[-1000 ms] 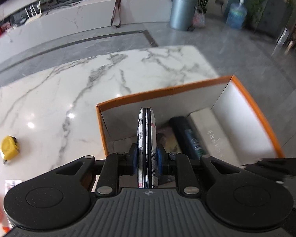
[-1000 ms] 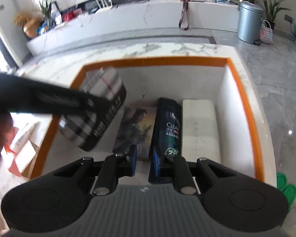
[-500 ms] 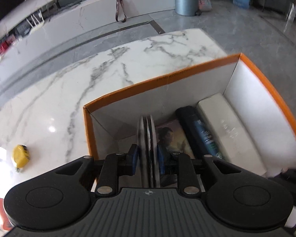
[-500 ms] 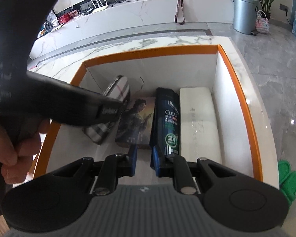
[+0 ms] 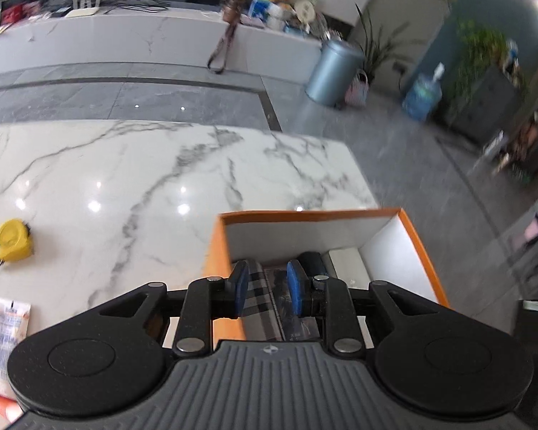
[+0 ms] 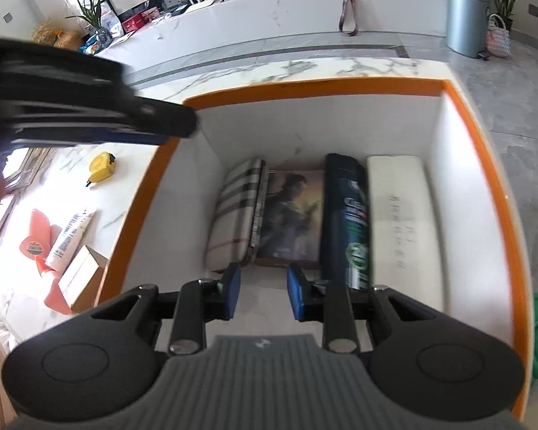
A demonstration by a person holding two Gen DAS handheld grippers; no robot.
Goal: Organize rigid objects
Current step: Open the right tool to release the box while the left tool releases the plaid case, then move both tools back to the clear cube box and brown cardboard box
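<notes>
The left gripper (image 5: 266, 288) has its blue pads spread apart with nothing between them, hanging above the near left part of the orange-rimmed box (image 5: 306, 215). The right gripper (image 6: 263, 295) is likewise spread wide and bare, poised over the box's near edge.

The plaid case (image 6: 235, 215) lies on the box floor against the left wall, its long axis running from the near edge toward the far wall, tipped slightly onto its side. Just beside it to the right lies a picture-cover book (image 6: 294, 211), then a dark shampoo bottle (image 6: 346, 218), then a white slab (image 6: 400, 225) against the right wall; all four lie parallel, lengthwise front to back.

The right wrist view shows the whole row and the blurred black body of the left tool crossing the box's far left corner. The left wrist view shows only the case's plaid top (image 5: 256, 286) between the pads, with the bottle's end behind them.

On the marble bench (image 5: 125, 165) left of the box sit a yellow tape measure (image 5: 12, 238), a white tube (image 6: 70, 238), an orange object (image 6: 41, 240) and a small carton (image 6: 80, 272) near the left edge.
</notes>
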